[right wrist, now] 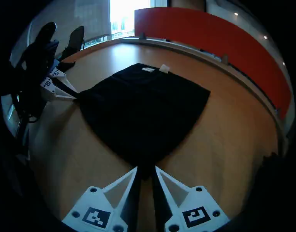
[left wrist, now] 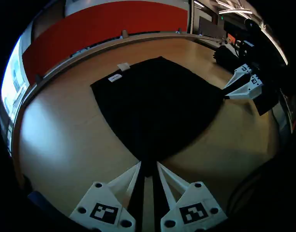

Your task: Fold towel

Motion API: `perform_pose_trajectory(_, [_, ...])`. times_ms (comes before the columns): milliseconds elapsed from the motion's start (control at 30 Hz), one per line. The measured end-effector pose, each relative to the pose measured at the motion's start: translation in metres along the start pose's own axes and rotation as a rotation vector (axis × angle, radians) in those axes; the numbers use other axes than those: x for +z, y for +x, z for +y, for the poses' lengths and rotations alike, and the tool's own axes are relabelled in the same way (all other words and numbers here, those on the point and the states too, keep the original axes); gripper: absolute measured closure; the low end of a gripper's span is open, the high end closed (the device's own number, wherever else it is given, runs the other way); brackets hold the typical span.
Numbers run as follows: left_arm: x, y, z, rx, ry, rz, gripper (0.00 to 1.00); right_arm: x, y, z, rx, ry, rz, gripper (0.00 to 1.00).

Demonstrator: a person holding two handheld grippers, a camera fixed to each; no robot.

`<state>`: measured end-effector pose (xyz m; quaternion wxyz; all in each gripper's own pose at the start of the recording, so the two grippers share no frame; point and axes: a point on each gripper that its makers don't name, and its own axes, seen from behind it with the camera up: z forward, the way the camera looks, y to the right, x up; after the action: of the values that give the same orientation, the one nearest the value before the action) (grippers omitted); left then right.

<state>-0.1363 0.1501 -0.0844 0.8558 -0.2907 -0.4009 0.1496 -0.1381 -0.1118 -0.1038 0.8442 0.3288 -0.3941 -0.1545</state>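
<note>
We have the black towel [left wrist: 155, 104] spread flat on the wooden table [left wrist: 59, 131], roughly mid-table. Left gripper [left wrist: 148, 169]: fingers pressed together on the towel corner nearest it, fabric pinched between the tips. Right gripper [right wrist: 146, 171]: likewise clamped on its own near corner. In the left gripper view we see the right gripper at the towel's right-hand corner, tips meeting on the cloth. In the right gripper view the left gripper sits at the left-hand corner, also pinching cloth. White label [left wrist: 115, 78] on the towel near its far edge, small white tag [left wrist: 124, 66] just beyond it. Red panel [left wrist: 109, 23] runs behind the table.
</note>
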Motion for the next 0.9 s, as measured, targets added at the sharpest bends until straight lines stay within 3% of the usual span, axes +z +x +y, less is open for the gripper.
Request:
perform_pose_trajectory(367, [-0.006,0.008,-0.004,-0.020,0.012,0.005,0.89,-0.009,0.011,-0.001,-0.010,-0.002,0.028,0.83])
perform_pose_trajectory(900, [-0.048,0.052,-0.012,-0.043,0.038,0.059,0.89,-0.052,0.064,0.006,0.004,-0.032,0.134,0.83])
